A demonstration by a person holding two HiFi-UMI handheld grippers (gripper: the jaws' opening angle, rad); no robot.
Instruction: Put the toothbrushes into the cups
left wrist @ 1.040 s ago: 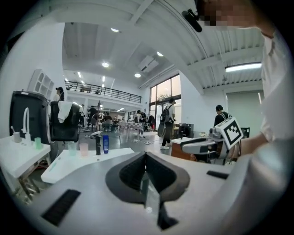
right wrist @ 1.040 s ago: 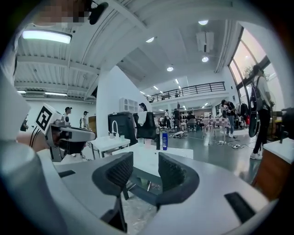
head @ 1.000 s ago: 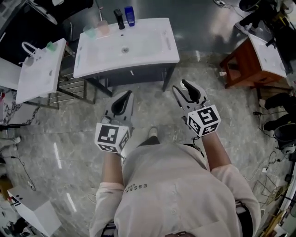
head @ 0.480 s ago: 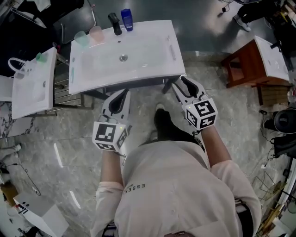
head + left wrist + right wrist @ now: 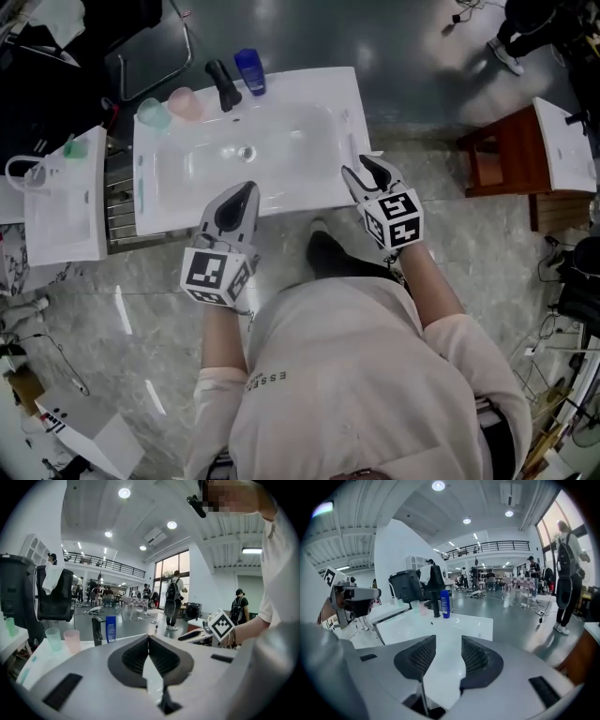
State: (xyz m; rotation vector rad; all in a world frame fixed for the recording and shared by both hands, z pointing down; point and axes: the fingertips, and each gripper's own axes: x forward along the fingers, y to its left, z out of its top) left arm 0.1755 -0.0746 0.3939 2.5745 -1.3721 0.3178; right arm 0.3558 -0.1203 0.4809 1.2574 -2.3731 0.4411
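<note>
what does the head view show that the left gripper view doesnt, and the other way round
Only the head view: the sink drain and the person's dark shoe. Only the left gripper view: ceiling lights and the balcony railing. Both: green cup, pink cup, black faucet, blue bottle and the right gripper.

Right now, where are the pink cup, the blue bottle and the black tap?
pink cup (image 5: pixel 185 102), head view, its open top.
blue bottle (image 5: pixel 249 71), head view, its body.
black tap (image 5: pixel 223 85), head view, its upright body.
</note>
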